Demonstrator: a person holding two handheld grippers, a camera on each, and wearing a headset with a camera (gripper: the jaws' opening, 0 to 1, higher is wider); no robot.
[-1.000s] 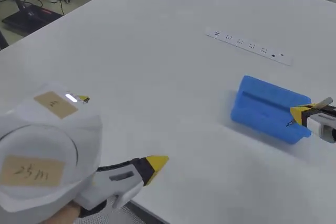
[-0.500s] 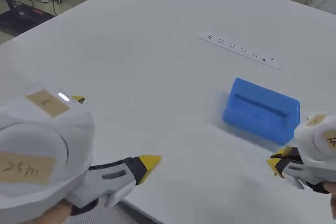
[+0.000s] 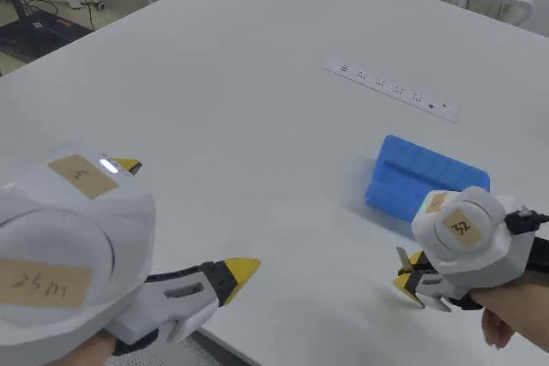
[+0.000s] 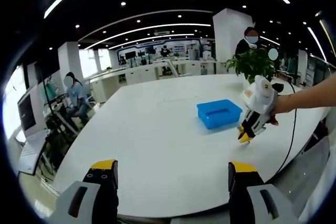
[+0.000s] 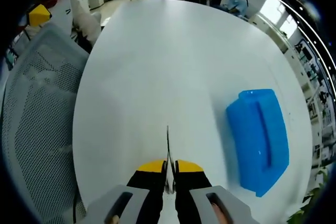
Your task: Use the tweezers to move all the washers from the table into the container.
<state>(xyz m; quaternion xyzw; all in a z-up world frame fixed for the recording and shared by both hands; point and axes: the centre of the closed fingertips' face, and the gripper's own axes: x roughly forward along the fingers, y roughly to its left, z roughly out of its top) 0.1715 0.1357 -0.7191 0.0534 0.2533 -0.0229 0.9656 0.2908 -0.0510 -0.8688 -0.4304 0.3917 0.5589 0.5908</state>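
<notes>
Left gripper [image 3: 184, 216]: jaws spread wide with nothing between them. The yellow tips stand well apart in its own view [image 4: 172, 166]. It is held at the near edge of the white table [image 3: 257, 83].

Right gripper [image 3: 410, 273]: jaws drawn narrow and pinched on the tweezers [image 5: 168, 142]. The thin metal tweezers stick straight out ahead of its yellow tips, with the points close together, aimed at the bare table top. I cannot tell whether the points touch the surface.

Container [image 3: 426, 182]: blue and rectangular, with a long groove along its top face.
- In the head view it lies just beyond the right gripper.
- In the right gripper view it sits off to the right of the jaws [image 5: 260, 140], apart from the tweezers.
- From the left gripper it is ahead and to the right [image 4: 219, 114]. The right gripper [image 4: 245, 132] is just beside it, nearer the table edge.

Power strip [image 3: 390, 89]: white, flat on the table, farther out than the container from both grippers.

Mesh chair [image 5: 37, 108]: to the left of the right gripper, beside the table edge.

Potted plant [image 4: 254, 62]: behind the right gripper in the left gripper view.
</notes>
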